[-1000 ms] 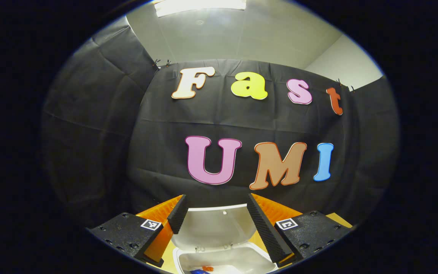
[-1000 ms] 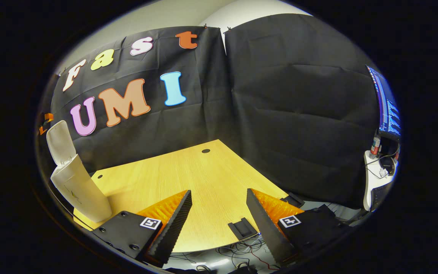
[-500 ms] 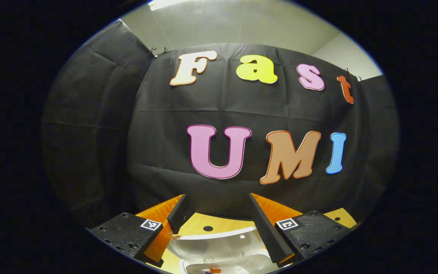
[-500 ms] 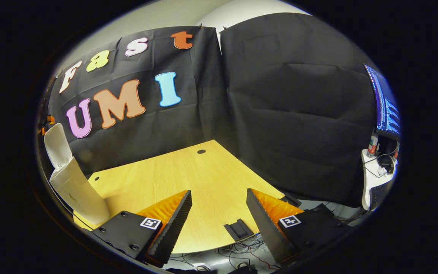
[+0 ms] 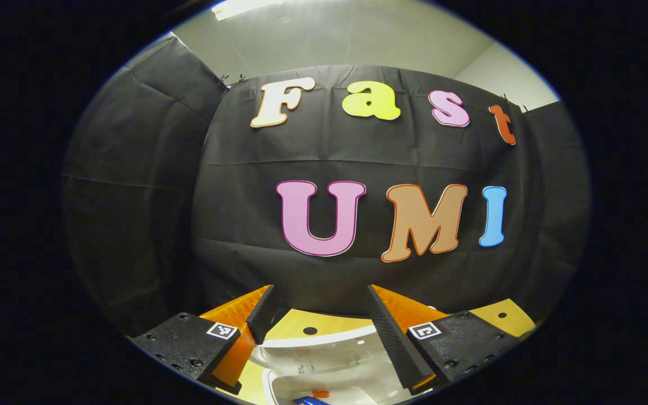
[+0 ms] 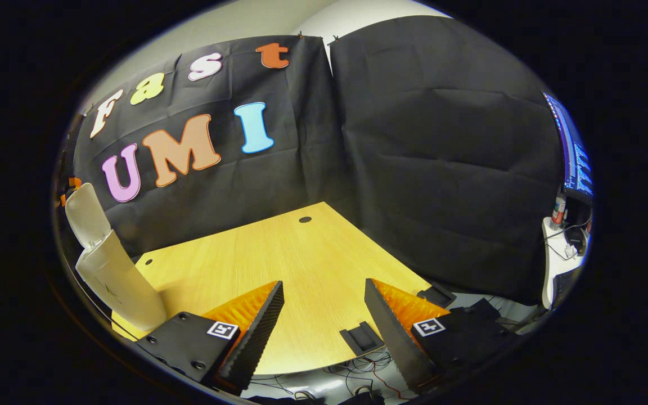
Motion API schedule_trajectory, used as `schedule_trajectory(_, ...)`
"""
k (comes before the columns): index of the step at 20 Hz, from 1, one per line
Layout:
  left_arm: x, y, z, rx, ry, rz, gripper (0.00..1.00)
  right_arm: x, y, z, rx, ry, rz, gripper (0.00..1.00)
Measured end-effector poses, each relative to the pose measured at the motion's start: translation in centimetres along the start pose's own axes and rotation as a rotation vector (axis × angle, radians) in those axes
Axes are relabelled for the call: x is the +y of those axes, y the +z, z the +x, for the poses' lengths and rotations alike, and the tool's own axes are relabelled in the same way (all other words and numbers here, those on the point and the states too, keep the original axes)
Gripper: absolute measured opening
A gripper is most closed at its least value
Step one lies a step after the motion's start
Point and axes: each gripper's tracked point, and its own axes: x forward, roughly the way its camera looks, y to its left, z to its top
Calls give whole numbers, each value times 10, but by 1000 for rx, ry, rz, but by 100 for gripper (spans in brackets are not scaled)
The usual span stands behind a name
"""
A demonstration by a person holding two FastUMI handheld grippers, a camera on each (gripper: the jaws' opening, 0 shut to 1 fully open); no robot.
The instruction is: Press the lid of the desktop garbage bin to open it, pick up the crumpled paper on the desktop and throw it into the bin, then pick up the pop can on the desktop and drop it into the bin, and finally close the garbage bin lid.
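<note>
The white desktop bin (image 6: 116,281) stands at the left end of the wooden table (image 6: 279,253), its lid (image 6: 84,215) raised upright. In the left gripper view my left gripper (image 5: 318,306) is open just above the bin's open mouth (image 5: 329,388), with the raised lid (image 5: 315,349) between and beyond its fingers. Something blue and orange (image 5: 307,400) lies inside the bin at the bottom edge of that view. My right gripper (image 6: 324,315) is open with nothing between its fingers, low over the table's near edge, well to the right of the bin.
A cable hole (image 6: 305,219) sits near the table's far corner, and a black clamp (image 6: 361,339) grips the near edge. Cables (image 6: 352,379) lie below the table. A monitor (image 6: 577,163) and a white side desk (image 6: 554,253) stand far right.
In the left gripper view the lid and bin mouth have sunk lower in the frame and more table shows behind the lid. The right gripper has shifted only slightly; both stay open.
</note>
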Motion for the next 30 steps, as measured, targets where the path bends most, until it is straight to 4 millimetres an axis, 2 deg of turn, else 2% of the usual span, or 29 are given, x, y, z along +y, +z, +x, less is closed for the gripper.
schedule_trajectory(3, -6, -9, -22, -32, 18, 23, 94, 1, -1, 1, 0, 7, 11, 96)
schedule_trajectory(8, -20, -47, -63, -21, 43, 33, 94, 2, 9, 7, -14, 17, 7, 97)
schedule_trajectory(13, -30, -84, -88, -14, 60, 32, 94, 6, 19, 18, -20, 39, -12, 96)
schedule_trajectory(17, -44, -112, -94, 21, 43, 36, 94, 11, 21, 25, -11, 61, -29, 96)
schedule_trajectory(22, -46, -158, -95, 119, 63, 10, 94, 17, 27, 33, -5, 77, -68, 96)
schedule_trajectory(27, -46, -159, -95, 83, 93, 42, 94, 20, 21, 35, 17, 95, -77, 96)
schedule_trajectory(30, -48, -166, -94, 106, 112, 86, 95, 21, 16, 35, 30, 95, -85, 97)
